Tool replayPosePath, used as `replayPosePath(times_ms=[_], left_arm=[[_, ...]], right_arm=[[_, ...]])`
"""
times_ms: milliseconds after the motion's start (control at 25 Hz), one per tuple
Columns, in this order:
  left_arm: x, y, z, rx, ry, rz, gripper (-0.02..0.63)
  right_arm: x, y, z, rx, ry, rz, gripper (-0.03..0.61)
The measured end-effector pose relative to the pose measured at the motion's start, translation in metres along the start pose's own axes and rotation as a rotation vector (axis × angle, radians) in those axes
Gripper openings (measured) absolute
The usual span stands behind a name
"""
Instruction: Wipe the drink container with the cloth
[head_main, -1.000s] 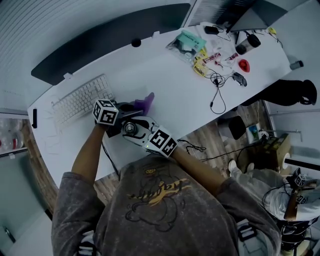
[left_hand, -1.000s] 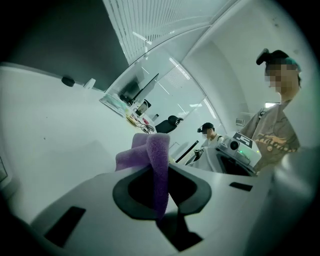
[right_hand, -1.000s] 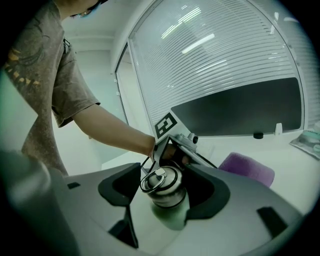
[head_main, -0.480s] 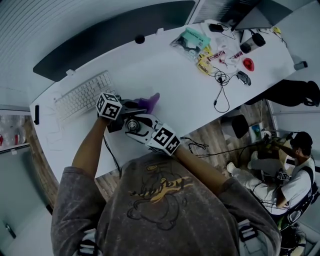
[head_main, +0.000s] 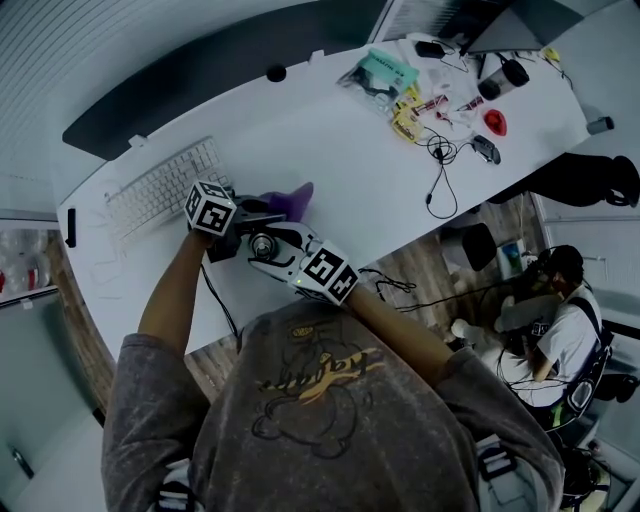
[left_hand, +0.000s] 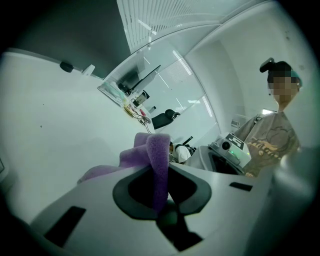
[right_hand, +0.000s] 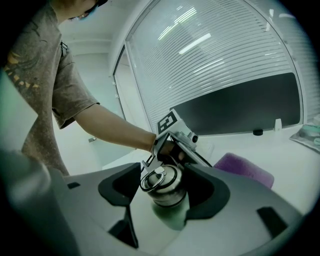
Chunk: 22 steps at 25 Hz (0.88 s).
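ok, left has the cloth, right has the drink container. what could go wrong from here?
1. The left gripper pinches only a thin fold of the purple cloth; rubbing may tug it out.
2. The right gripper clamps the round metal drink container just below its lid; a sideways wipe could twist or slip it.
3. The keyboard lies close by on the desk; a dropped container might land on it.
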<state>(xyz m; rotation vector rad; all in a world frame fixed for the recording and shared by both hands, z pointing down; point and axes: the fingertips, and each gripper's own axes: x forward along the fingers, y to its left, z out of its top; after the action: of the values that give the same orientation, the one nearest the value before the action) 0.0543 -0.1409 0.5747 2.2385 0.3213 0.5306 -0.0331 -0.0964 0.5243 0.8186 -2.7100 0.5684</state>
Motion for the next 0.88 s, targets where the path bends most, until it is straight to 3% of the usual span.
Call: replayPosePath(times_ms=[880], left_arm=[[-0.039, -0.003, -0.008, -0.045, -0.149, 0.086, 0.057]], right_arm=[[0.000, 0.000, -0.008, 0.012, 0.022, -0.022, 0.273]])
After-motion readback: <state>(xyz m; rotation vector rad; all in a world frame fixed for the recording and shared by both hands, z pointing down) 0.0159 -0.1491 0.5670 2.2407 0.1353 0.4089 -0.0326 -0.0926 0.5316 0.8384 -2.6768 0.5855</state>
